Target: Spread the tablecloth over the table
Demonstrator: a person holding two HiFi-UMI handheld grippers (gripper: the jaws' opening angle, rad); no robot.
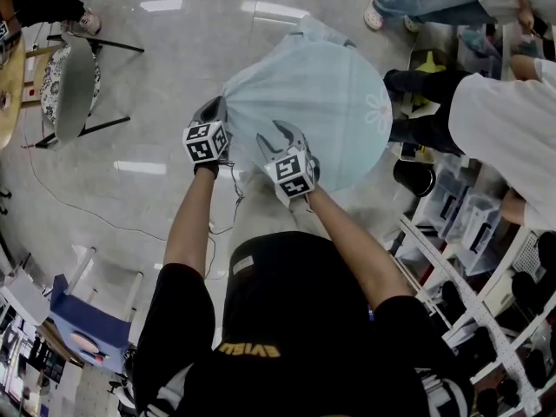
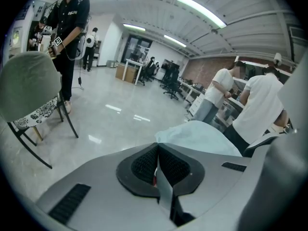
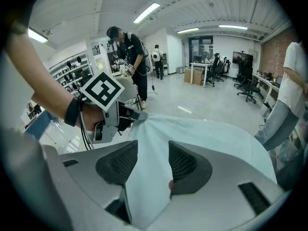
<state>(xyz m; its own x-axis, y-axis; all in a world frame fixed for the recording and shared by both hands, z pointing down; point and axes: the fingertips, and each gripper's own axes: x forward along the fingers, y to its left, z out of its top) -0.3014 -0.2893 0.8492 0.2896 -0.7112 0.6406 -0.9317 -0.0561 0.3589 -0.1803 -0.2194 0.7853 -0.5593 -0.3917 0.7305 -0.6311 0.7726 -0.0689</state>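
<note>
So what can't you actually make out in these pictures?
- The table: in the head view the tablecloth covers it completely, top and legs.
- The cloth's near hem: right gripper view, the body of the right gripper cuts it off below its open jaws.
- The pinched edge: left gripper view, the shut jaws of the left gripper hide all but a thin strip.

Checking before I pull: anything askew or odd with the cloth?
The tablecloth is held one-sided: the left claw is shut on its edge, bunching it to a peak, while the right claw stands open around cloth.
</note>
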